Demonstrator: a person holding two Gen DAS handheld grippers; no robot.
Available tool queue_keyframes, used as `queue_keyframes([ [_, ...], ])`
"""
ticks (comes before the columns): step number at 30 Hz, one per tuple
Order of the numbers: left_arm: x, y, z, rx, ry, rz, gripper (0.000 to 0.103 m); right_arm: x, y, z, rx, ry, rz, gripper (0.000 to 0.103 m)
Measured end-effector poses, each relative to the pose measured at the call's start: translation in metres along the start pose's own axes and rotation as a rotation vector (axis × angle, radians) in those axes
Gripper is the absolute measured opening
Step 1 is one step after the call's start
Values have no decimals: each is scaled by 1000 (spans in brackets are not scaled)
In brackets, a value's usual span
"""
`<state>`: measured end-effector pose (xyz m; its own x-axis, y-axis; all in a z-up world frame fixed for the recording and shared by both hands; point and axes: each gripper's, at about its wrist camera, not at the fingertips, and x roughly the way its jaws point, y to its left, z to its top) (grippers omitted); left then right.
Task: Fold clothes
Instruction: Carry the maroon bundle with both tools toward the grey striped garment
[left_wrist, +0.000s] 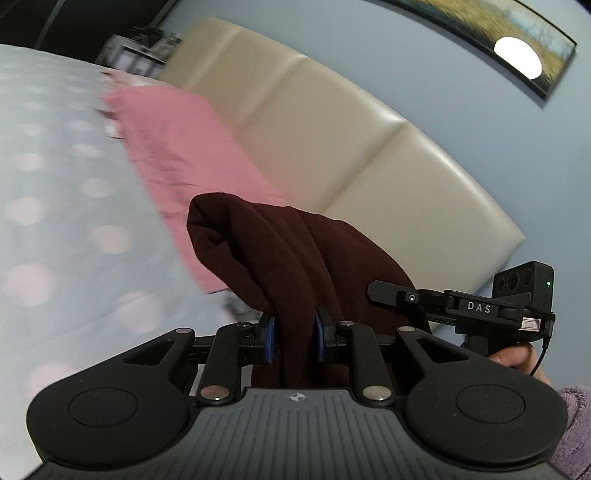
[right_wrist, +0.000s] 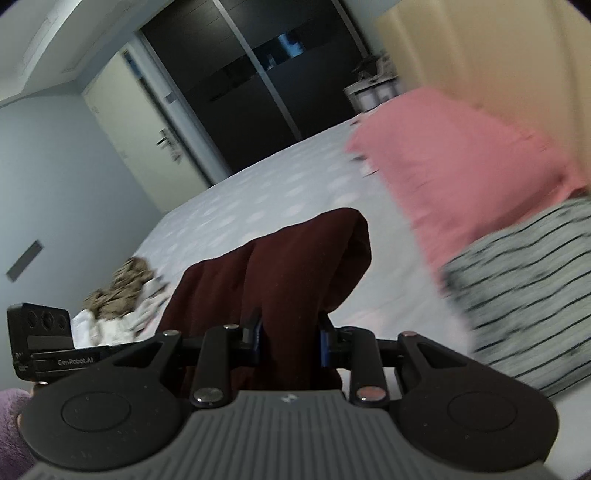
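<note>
The dark maroon garment (left_wrist: 295, 258) hangs bunched between 2 grippers, raised above the spotted bed sheet (left_wrist: 55, 184); its long axis appears to run from one gripper to the other. The left gripper (left_wrist: 294, 339) has its jaws closed narrowly on a thick fold that rises past the blue pads and flops over leftward. The right gripper (right_wrist: 291, 343) clamps another fold, the cloth (right_wrist: 288, 266) trailing off to the left of its jaws. Only the right view shows a striped garment (right_wrist: 524, 295) and a brown patterned heap (right_wrist: 122, 288); both show the pink pillow (left_wrist: 177, 147).
</note>
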<state>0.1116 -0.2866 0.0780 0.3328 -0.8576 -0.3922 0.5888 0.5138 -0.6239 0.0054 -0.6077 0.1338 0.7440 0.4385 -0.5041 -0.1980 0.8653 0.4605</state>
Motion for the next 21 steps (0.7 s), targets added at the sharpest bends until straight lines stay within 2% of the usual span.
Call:
queue_keyframes([
  [4, 61, -21, 10, 19, 15, -43, 18, -29, -53, 24, 8, -29, -65, 30],
  [12, 177, -31, 16, -19, 48, -114, 18, -54, -165, 60, 75, -94, -125, 30],
  [17, 237, -26, 8, -47, 34, -135, 18, -47, -220, 63, 96, -101, -129, 30],
  [21, 266, -13, -9, -93, 36, -116, 18, -34, -256, 60, 107, -97, -123, 30],
])
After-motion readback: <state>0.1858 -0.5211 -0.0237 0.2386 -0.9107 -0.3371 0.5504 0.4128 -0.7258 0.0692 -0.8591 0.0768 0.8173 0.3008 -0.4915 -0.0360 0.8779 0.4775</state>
